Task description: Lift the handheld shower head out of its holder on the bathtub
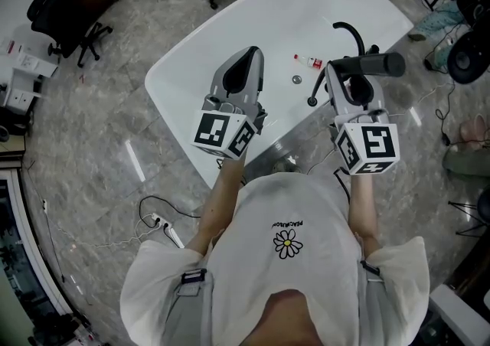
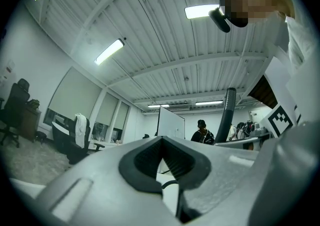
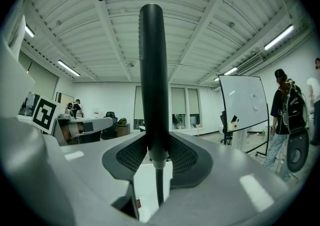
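Only real text: a small print line on the white shirt, lower centre of the head view, above a daisy graphic. It's upside down and too small to read reliably. The left cube and right cube carry coded square markers, no letters. The red label on the bathtub is illegible.

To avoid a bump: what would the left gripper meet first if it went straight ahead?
The way looks free: the left gripper points over the bathtub toward a distant whiteboard; depth is unclear.
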`<state>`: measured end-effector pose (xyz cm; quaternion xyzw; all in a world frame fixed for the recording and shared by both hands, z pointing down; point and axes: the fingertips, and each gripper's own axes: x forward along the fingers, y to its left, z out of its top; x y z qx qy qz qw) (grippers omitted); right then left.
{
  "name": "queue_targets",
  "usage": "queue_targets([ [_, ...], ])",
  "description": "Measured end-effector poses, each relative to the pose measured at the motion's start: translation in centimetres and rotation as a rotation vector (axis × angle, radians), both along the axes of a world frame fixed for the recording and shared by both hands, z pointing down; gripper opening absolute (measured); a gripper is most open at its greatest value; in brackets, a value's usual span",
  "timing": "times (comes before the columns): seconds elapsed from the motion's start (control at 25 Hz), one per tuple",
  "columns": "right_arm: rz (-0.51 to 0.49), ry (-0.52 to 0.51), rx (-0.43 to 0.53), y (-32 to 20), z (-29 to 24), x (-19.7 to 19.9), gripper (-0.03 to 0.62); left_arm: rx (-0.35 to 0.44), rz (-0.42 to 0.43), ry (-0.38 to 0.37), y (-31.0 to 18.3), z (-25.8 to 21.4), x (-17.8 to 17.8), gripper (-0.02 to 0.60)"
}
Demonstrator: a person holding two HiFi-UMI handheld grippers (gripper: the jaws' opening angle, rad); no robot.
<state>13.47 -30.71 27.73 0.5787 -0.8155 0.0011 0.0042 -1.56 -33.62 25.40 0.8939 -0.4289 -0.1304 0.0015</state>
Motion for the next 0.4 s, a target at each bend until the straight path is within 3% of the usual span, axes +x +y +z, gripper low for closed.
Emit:
queue_targets([
  [0.4,0.006,0.007,0.0,0.25,-0.12,0.39,0.15,0.0,0.002,0.011,0.23,-0.37,0.03,0.0],
])
